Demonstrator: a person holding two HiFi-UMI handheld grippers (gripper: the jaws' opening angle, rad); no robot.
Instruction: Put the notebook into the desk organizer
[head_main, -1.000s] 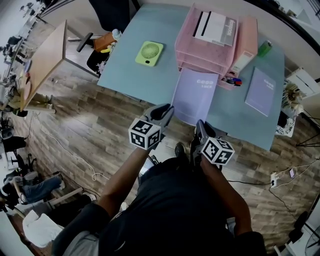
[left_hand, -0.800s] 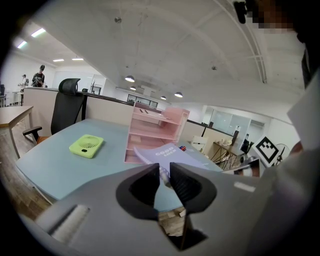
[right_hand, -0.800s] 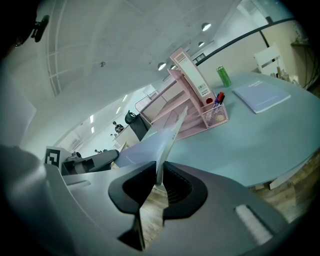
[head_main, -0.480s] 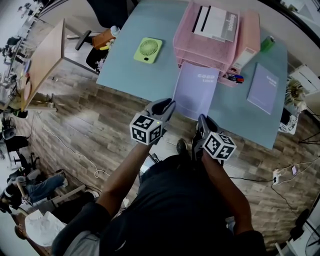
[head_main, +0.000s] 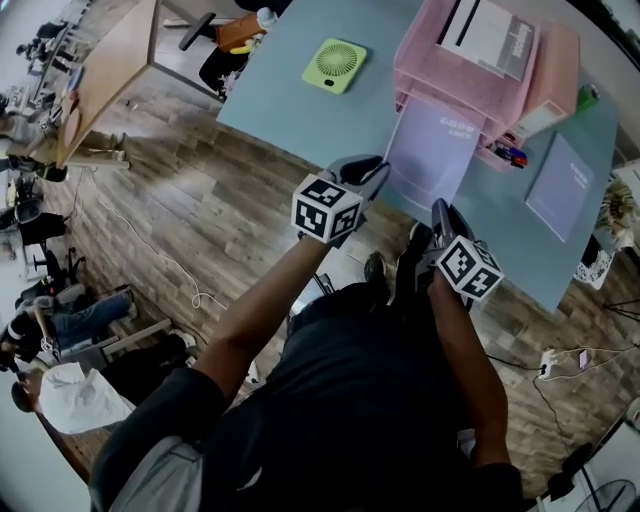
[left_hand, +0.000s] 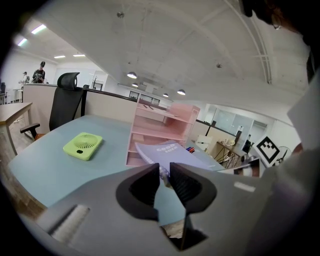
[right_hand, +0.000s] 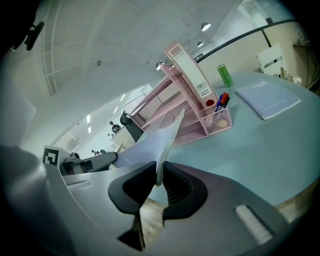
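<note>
A lavender notebook (head_main: 438, 152) hangs over the near edge of the blue-grey desk (head_main: 300, 115), its far edge at the bottom tray of the pink desk organizer (head_main: 450, 70). My left gripper (head_main: 372, 182) is shut on its near left corner, and my right gripper (head_main: 441, 214) is shut on its near right corner. In the left gripper view the notebook (left_hand: 167, 152) runs from the left gripper (left_hand: 164, 172) up to the organizer (left_hand: 160, 130). In the right gripper view the notebook's edge (right_hand: 162, 145) sits pinched in the right gripper (right_hand: 159, 176), with the organizer (right_hand: 172, 95) behind.
A second lavender notebook (head_main: 558, 188) lies at the desk's right. A green fan (head_main: 334, 66) lies at the left. A pen cup (head_main: 508, 156), a pink file box (head_main: 556, 66) and a green bottle (head_main: 587, 96) stand beside the organizer, with books (head_main: 490, 32) on top. Wooden floor lies below.
Both grippers have carried the notebook forward towards the organizer. The head view has shifted, so the desk sits further right and higher in the picture.
</note>
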